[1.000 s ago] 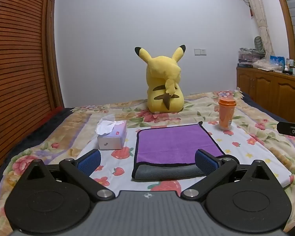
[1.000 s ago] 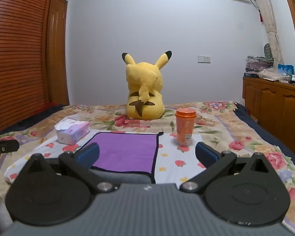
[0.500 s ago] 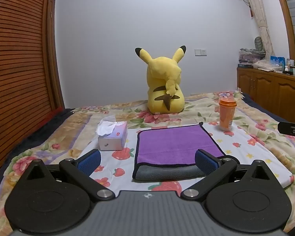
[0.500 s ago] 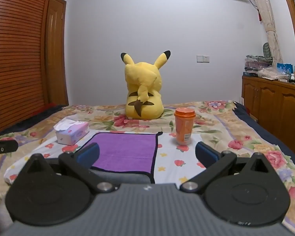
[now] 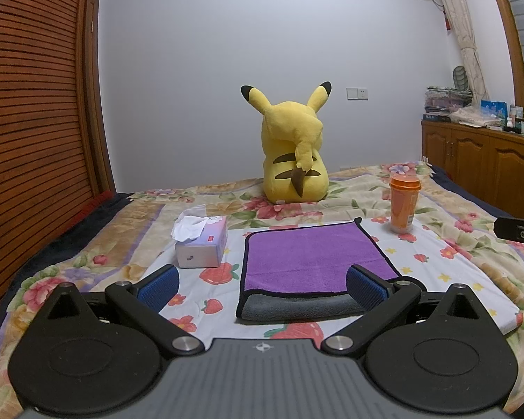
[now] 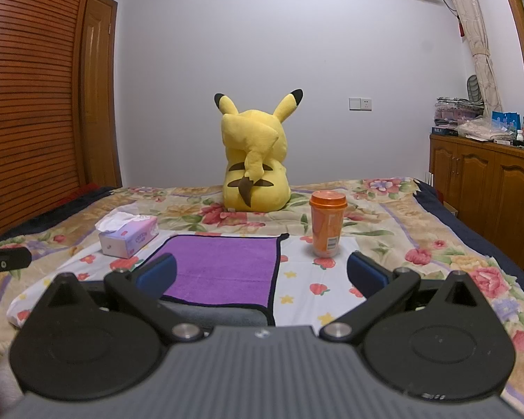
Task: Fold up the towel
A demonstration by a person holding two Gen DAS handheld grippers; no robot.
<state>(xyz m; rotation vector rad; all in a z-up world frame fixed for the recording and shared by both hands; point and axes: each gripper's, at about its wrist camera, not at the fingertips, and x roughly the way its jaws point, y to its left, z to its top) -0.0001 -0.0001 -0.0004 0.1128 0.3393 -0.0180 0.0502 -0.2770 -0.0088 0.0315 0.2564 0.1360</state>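
Here, both grippers' fingers (image 5: 159, 286) (image 6: 366, 274) spread wide, empty, above the purple towel (image 5: 311, 262).

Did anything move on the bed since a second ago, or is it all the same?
Almost nothing changed. Both views shift only slightly, so the left gripper and right gripper barely drifted; both stay open and empty. The folded purple towel, white tissue box, orange plastic cup and yellow plush toy stayed put.

A pale wall (image 6: 279, 52) backs the bed (image 6: 419, 230) with its floral cover. A slatted wooden wardrobe (image 5: 28, 122) stands on the left, a wooden cabinet (image 6: 489, 181) on the right beside a curtain (image 6: 471, 28).
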